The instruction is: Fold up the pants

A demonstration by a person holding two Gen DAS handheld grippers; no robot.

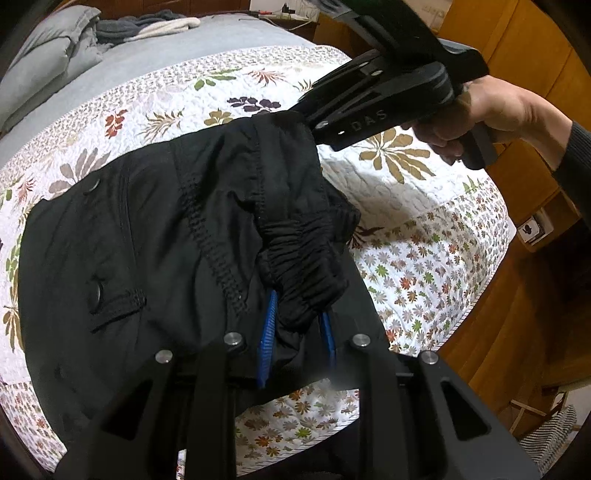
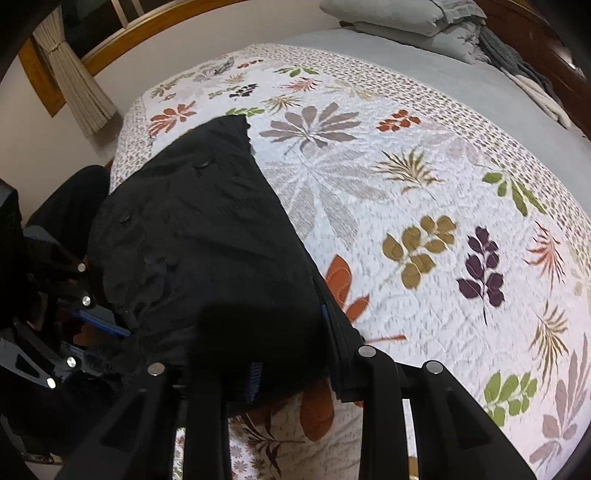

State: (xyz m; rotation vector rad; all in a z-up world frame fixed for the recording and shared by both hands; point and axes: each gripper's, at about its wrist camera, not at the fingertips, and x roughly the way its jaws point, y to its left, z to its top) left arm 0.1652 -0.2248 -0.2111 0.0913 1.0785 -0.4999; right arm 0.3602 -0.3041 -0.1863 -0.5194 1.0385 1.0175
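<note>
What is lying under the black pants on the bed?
Under the black pants lies the floral quilt, which shows all around them. Both the left gripper and the right gripper hold the pants' fabric. Whatever lies directly beneath the cloth is covered.

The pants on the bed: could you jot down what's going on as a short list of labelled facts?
garment: black pants, partly lifted, with an elastic waistband
surface: floral quilt on a bed
left gripper: jaws shut on gathered waistband fabric
right gripper: jaws shut on another part of the pants
right hand: grasps the right gripper's handle
far end of bed: grey bedding, folded in a pile
fold state: not yet folded flat
</note>
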